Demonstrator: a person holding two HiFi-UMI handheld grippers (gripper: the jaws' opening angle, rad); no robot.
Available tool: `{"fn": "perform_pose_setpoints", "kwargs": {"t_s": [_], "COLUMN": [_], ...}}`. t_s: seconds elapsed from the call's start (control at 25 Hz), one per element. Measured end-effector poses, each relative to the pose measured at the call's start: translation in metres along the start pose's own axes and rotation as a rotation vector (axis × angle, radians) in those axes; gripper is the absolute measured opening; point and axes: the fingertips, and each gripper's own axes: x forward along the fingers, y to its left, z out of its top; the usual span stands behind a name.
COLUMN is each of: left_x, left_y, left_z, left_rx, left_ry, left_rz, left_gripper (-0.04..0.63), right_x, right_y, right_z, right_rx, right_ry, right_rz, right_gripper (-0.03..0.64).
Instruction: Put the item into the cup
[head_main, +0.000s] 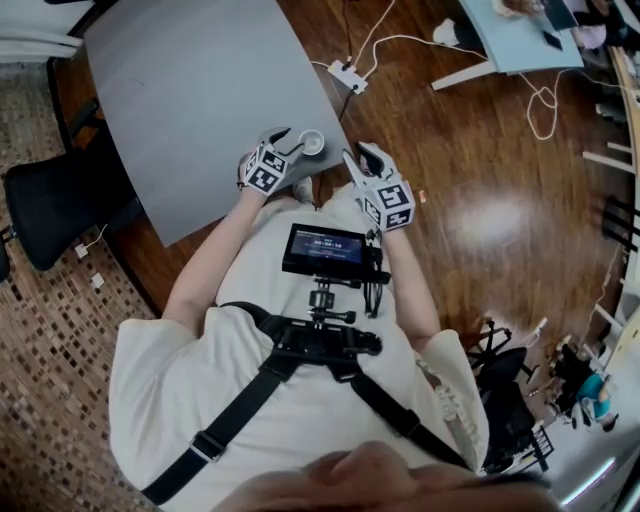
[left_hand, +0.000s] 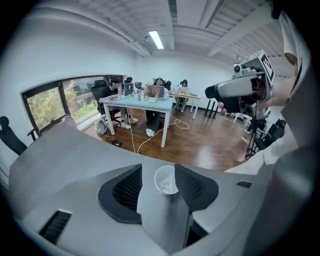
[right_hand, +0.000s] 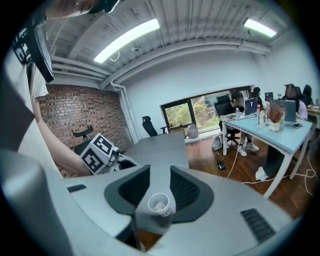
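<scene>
A small white cup (head_main: 312, 142) stands at the near corner of the grey table (head_main: 200, 100). A pale crumpled item (left_hand: 169, 186) lies inside the cup (left_hand: 166, 181). My left gripper (head_main: 283, 137) hovers just left of the cup, open and empty (left_hand: 158, 169), with the cup showing beyond its fingertips. My right gripper (head_main: 358, 153) hangs off the table's corner to the right of the cup. Its jaws stand slightly apart with nothing between them (right_hand: 160, 170), and the cup (right_hand: 159, 204) sits further out on the corner.
The table's edge drops to a wooden floor right beside the cup. A power strip with white cables (head_main: 348, 75) lies on the floor behind. A black chair (head_main: 60, 205) stands at the table's left. People sit at a light blue desk (left_hand: 150, 102) across the room.
</scene>
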Motion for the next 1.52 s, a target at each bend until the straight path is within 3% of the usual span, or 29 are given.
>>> {"fn": "perform_pose_setpoints", "kwargs": {"t_s": [0.48, 0.72, 1.08, 1.28, 1.52], "left_x": [-0.089, -0.137, -0.155, -0.154, -0.154], "left_y": [0.026, 0.040, 0.048, 0.048, 0.050], "left_z": [0.013, 0.009, -0.002, -0.014, -0.038], "left_rx": [-0.197, -0.224, -0.336, -0.392, -0.480], "left_ry": [-0.305, -0.444, -0.499, -0.512, -0.513], "left_rz": [0.036, 0.115, 0.132, 0.114, 0.109], "left_gripper": [0.207, 0.204, 0.164, 0.130, 0.075], "right_x": [0.015, 0.020, 0.024, 0.023, 0.029], "right_y": [0.037, 0.046, 0.036, 0.032, 0.031], "right_z": [0.016, 0.029, 0.027, 0.026, 0.004], "right_rx": [-0.049, -0.068, -0.072, -0.090, -0.102], "right_ry": [-0.038, -0.064, -0.095, -0.151, -0.122], "right_rz": [0.045, 0.050, 0.039, -0.013, -0.046], "right_gripper": [0.166, 0.208, 0.229, 0.229, 0.229]}}
